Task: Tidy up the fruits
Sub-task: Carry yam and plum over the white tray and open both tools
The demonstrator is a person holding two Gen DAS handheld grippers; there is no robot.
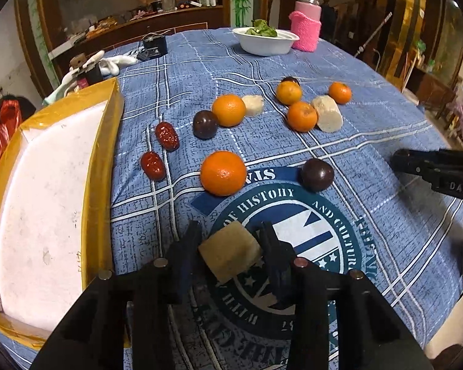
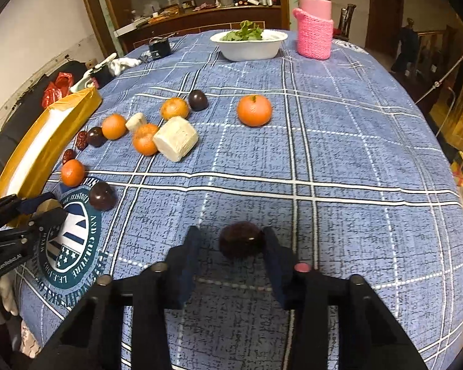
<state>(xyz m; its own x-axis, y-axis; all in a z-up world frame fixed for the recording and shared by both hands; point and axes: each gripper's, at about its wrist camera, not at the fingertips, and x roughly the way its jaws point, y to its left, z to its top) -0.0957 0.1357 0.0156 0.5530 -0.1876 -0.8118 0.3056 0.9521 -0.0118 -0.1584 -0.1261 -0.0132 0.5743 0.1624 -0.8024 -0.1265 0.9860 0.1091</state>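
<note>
My left gripper [image 1: 230, 240] is shut on a tan, blocky fruit chunk [image 1: 231, 254], both pads pressing its sides just above the blue checked tablecloth [image 1: 370, 160]. It also shows at the left edge of the right wrist view, left gripper [image 2: 46, 211]. My right gripper [image 2: 231, 243] stands open around a dark purple round fruit [image 2: 241, 240]; the right pad touches it and cloth shows between it and the left pad. Loose on the cloth lie oranges [image 1: 223, 172], purple fruits [image 1: 317, 174], red dates [image 1: 152, 166] and pale chunks [image 1: 327, 113].
A yellow-rimmed white foam box [image 1: 46, 203] lies at the table's left edge. At the far end stand a white bowl of greens [image 1: 264, 43] and a pink-sleeved jar [image 1: 305, 27]. A lone orange [image 2: 254, 111] sits mid-table. The right gripper's body [image 1: 435, 171] enters from the right.
</note>
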